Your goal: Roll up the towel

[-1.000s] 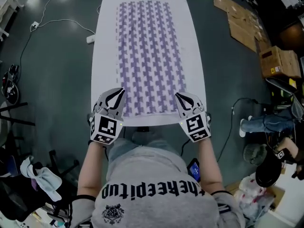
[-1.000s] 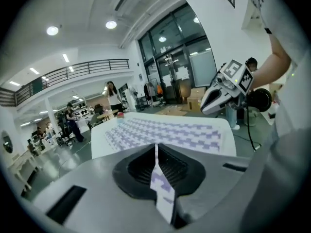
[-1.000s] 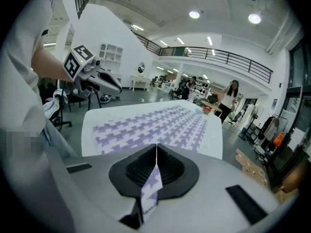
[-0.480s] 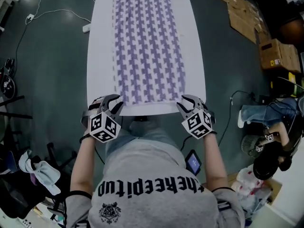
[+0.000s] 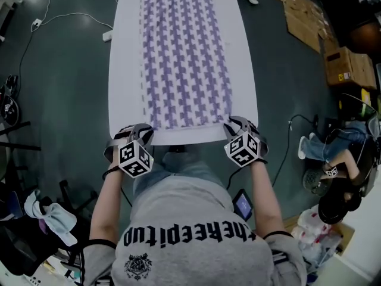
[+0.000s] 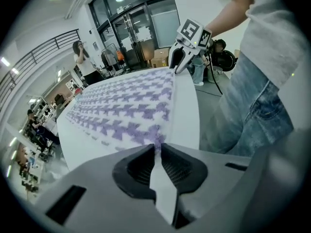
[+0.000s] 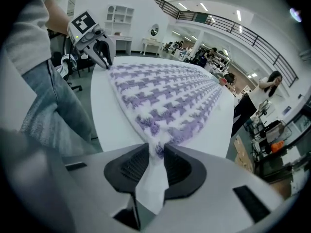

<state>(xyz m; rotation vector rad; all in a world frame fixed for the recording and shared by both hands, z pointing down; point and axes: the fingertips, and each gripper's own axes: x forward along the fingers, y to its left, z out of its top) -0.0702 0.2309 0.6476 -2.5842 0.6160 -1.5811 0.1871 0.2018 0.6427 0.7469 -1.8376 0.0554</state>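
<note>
Both grippers have dropped to the near edge of the table, where the flat towel ends: left gripper, jaws just closing, nips one corner, right gripper, jaws just opening, straddles the other unclamped; we judge rolling imminent.

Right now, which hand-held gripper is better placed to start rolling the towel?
Probably left: the left hand-held gripper has just been closing its jaws on the towel corner; the right hand-held gripper has just been opening around its corner.

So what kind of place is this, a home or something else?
Probably an open-plan lab or workshop, not a home: a mezzanine railing, tall glass doors, and cardboard boxes on the floor.
</note>
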